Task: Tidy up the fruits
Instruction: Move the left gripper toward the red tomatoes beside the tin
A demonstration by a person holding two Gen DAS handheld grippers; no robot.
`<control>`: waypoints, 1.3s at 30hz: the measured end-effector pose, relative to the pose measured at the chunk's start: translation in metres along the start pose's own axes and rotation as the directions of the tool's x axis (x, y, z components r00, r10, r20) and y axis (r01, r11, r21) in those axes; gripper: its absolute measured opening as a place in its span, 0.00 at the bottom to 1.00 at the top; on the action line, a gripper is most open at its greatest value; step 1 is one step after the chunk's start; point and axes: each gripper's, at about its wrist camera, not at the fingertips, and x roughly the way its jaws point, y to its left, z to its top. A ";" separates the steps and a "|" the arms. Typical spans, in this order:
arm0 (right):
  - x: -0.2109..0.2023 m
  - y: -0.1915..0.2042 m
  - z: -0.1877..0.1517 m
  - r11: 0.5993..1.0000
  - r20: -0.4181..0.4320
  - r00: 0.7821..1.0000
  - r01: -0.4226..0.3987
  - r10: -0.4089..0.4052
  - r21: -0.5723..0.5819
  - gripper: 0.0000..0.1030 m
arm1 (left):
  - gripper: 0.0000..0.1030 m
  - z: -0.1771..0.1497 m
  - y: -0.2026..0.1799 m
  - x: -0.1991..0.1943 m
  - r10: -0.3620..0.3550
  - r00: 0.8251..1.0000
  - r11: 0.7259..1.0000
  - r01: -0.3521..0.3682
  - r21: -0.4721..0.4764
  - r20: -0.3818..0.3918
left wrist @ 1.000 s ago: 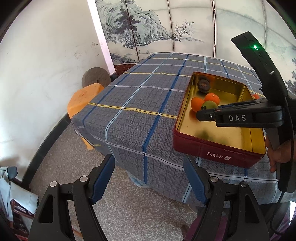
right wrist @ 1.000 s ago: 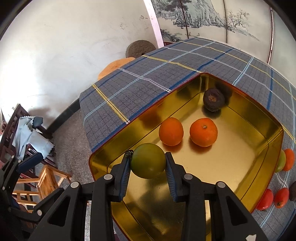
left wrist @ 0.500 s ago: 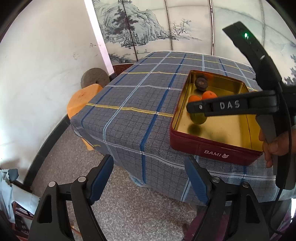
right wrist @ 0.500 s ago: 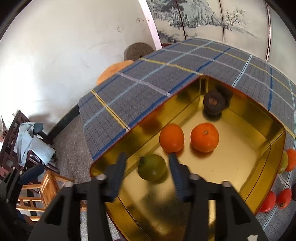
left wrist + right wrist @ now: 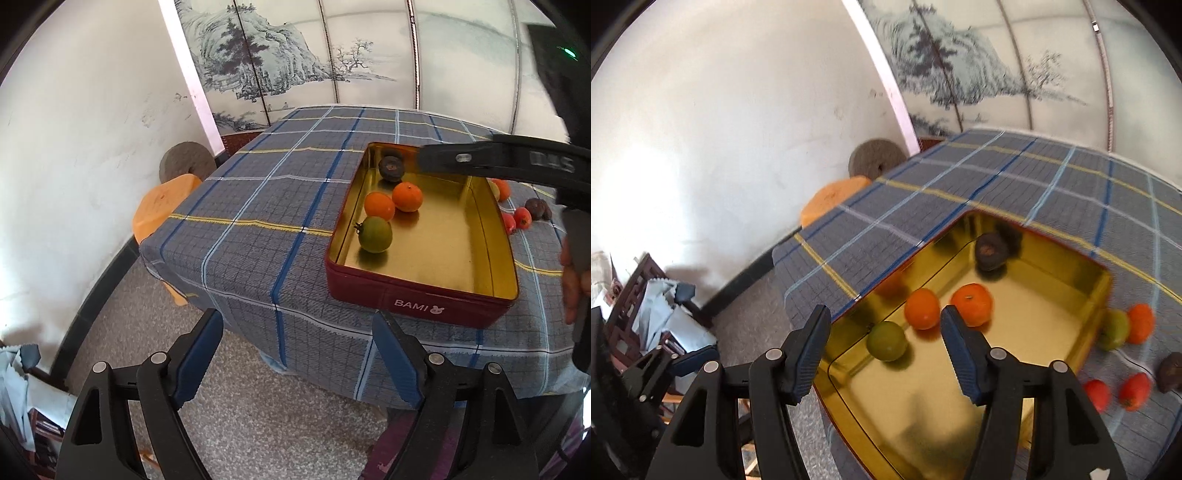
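I count 4 fruits in the red tin (image 5: 417, 295) so far: the green fruit (image 5: 886, 340) near its left wall, 2 oranges (image 5: 922, 308) just beyond it, and a dark fruit (image 5: 991, 252) in the far corner. On the checked cloth (image 5: 258, 206) to the right of the tin I still see at least 5 loose pieces (image 5: 1132, 391), red, orange, green and dark, so I judge the job roughly half done.

My right gripper (image 5: 882, 350) has just been opening; its jaws stand apart with nothing clamped, and the green fruit sits on the tin floor, framed between and beyond the tips, apart from both pads. My left gripper (image 5: 295, 358) hangs off the table's near edge, jaws wide and empty, well apart from the tin. I would send the right gripper to the loose pieces.
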 end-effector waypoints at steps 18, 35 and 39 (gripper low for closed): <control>-0.137 -0.170 -0.106 0.866 0.010 0.879 0.467 -0.477 0.179 0.61 | 0.82 0.008 -0.055 -0.023 -0.018 0.999 0.991 0.012 0.136 0.040; -0.200 -0.276 -0.150 0.725 -0.074 0.802 0.572 -0.593 0.382 0.65 | 0.82 0.050 -0.146 -0.025 -0.342 0.938 0.872 0.342 0.351 -0.065; -0.198 -0.275 -0.150 0.748 -0.066 0.822 0.546 -0.566 0.378 0.66 | 0.74 0.072 -0.179 -0.022 -0.399 0.913 0.786 0.388 0.481 -0.084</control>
